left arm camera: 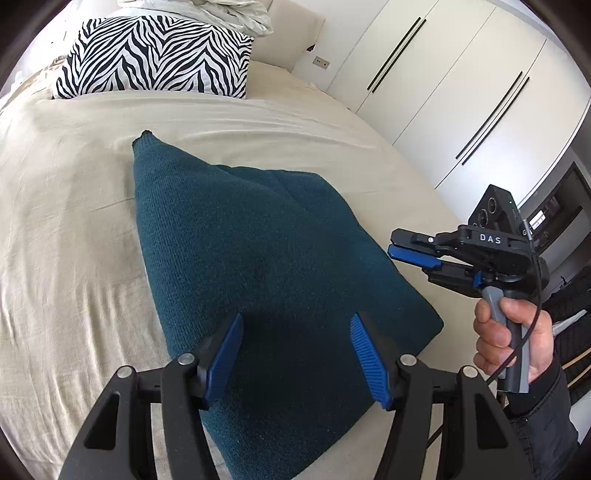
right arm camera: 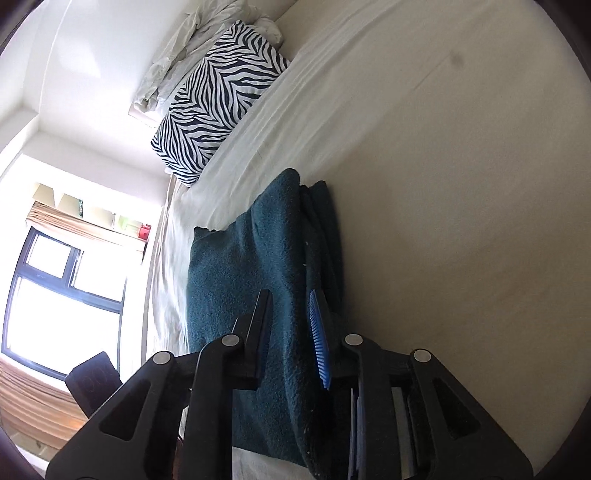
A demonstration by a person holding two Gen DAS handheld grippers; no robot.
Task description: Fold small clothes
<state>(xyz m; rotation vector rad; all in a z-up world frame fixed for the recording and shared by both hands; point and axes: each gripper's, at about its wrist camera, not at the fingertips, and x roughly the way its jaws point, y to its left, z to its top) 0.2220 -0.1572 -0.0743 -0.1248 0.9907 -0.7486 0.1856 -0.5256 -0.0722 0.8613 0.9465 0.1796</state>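
A dark teal knitted garment [left arm camera: 236,240] lies folded on the beige bed sheet [left arm camera: 74,229]. My left gripper [left arm camera: 295,325] is open and empty, hovering just above the garment's near part. My right gripper [left arm camera: 397,245] shows in the left wrist view, held sideways by a hand off the garment's right edge, its jaws a little apart with nothing between them. In the right wrist view the right gripper [right arm camera: 290,306] is partly open, turned on its side, and the teal garment [right arm camera: 229,280] lies beyond and between the fingers without being pinched.
A zebra-print pillow [left arm camera: 155,59] and crumpled white bedding [left arm camera: 221,11] sit at the head of the bed. White wardrobe doors [left arm camera: 443,85] stand to the right. A window [right arm camera: 55,291] shows in the right wrist view.
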